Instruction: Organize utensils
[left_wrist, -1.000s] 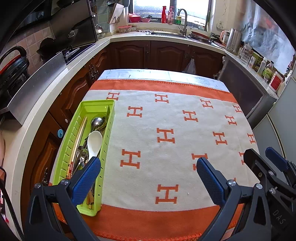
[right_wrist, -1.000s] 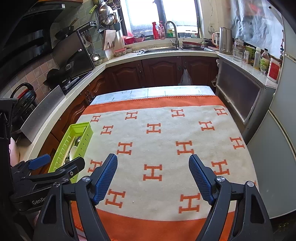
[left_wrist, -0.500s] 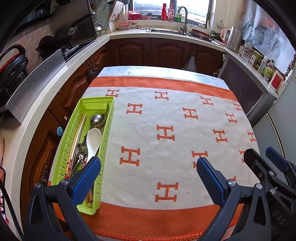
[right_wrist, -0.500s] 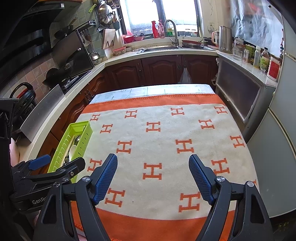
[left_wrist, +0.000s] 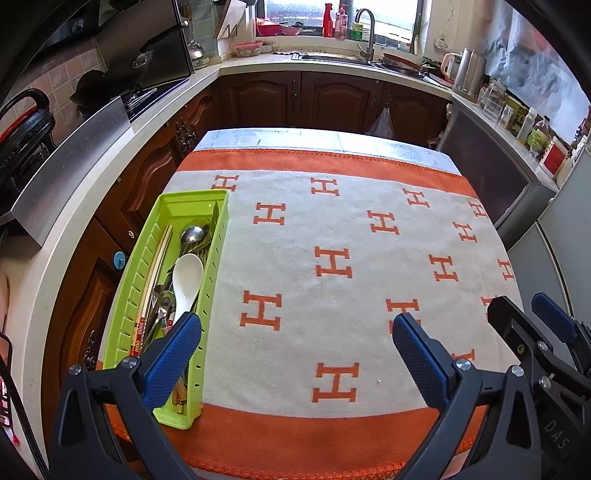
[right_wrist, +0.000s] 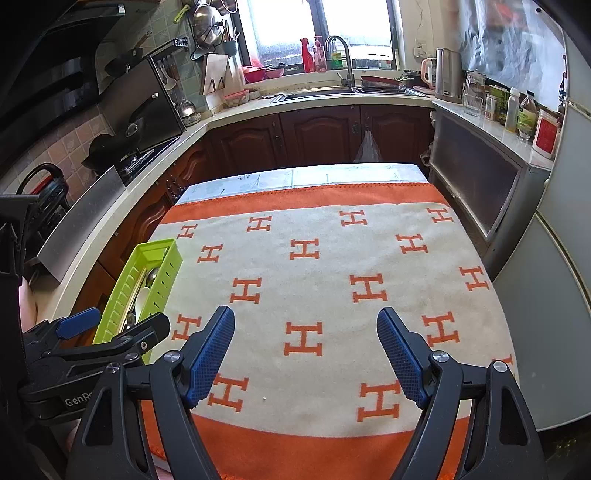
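Both the left gripper (left_wrist: 295, 350) and right gripper (right_wrist: 306, 354) hold their jaws wide and empty above the worktop (left_wrist: 332, 280), the green tray (left_wrist: 184, 206) of utensils (left_wrist: 186, 275) beside the left jaws.

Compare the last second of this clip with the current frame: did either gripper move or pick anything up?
Very little changed. The view from the left gripper slid slightly along the table: the green tray and cloth sit a bit lower in frame than a second ago. Nothing was grasped or released. Both it and the right gripper stayed open and empty, and the white spoon and other utensils stayed in the tray.
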